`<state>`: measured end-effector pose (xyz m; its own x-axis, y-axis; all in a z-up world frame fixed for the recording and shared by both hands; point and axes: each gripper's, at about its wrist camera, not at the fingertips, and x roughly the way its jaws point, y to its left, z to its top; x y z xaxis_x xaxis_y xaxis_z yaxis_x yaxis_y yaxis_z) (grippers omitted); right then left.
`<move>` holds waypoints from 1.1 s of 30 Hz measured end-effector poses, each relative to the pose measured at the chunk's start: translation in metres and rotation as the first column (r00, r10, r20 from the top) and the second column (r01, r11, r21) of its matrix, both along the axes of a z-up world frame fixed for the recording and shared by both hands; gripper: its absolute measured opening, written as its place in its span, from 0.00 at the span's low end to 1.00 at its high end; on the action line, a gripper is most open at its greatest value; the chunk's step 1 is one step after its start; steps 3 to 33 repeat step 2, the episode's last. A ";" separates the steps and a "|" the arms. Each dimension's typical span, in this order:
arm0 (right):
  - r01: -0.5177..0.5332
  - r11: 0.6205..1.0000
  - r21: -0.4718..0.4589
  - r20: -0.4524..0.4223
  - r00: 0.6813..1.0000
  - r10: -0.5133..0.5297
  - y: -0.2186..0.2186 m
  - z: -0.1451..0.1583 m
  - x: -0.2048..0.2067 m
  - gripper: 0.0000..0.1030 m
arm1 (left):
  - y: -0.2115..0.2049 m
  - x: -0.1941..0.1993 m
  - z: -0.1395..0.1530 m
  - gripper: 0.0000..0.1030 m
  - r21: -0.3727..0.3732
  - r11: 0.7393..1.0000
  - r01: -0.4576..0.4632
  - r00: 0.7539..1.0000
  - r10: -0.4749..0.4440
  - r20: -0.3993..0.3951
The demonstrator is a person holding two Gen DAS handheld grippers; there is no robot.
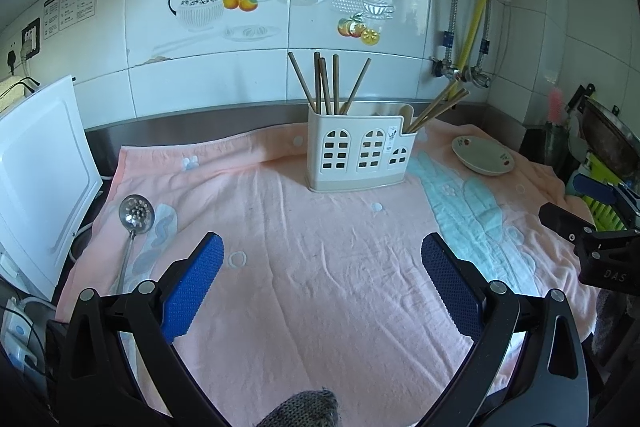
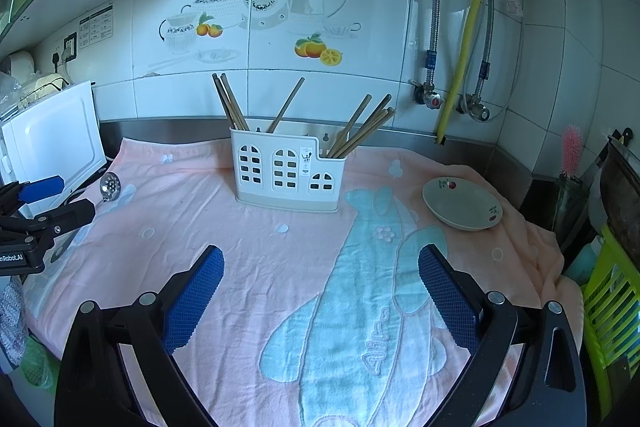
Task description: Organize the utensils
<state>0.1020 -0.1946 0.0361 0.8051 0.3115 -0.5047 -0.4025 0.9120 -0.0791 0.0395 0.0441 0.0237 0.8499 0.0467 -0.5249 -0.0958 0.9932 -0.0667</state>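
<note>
The left gripper (image 1: 322, 259) is wide open and holds nothing, like the right gripper (image 2: 320, 267). The shiny metal spoon with holes (image 1: 134, 227) lies just to its left. It looks hard, light and slippery, so the thin handle seems best to grab.

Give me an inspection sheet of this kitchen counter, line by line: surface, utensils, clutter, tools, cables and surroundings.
Surface: pink towel with a blue fish pattern covers the counter, wrinkled.
Job's things: white utensil holder stands at the back of the towel; chopsticks upright in its left end, more chopsticks leaning in its right end. Slotted spoon lies on the towel's left edge.
Clutter: small dish on the towel at right.
Grippers: left tool open, empty; right tool open, empty.
Cables: white cord beside the white appliance.
Surroundings: tiled wall, yellow hose, green basket.
</note>
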 end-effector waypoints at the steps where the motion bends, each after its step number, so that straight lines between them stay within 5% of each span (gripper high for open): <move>1: 0.000 1.000 0.001 -0.001 1.000 0.000 0.000 0.000 0.000 0.92 | 0.000 0.000 0.000 0.95 -0.003 1.000 0.002 1.000 -0.002 -0.001; 33: 0.000 1.000 0.002 -0.003 1.000 0.000 0.000 0.000 0.000 0.92 | 0.000 0.000 -0.001 0.95 -0.002 1.000 0.003 1.000 -0.003 -0.003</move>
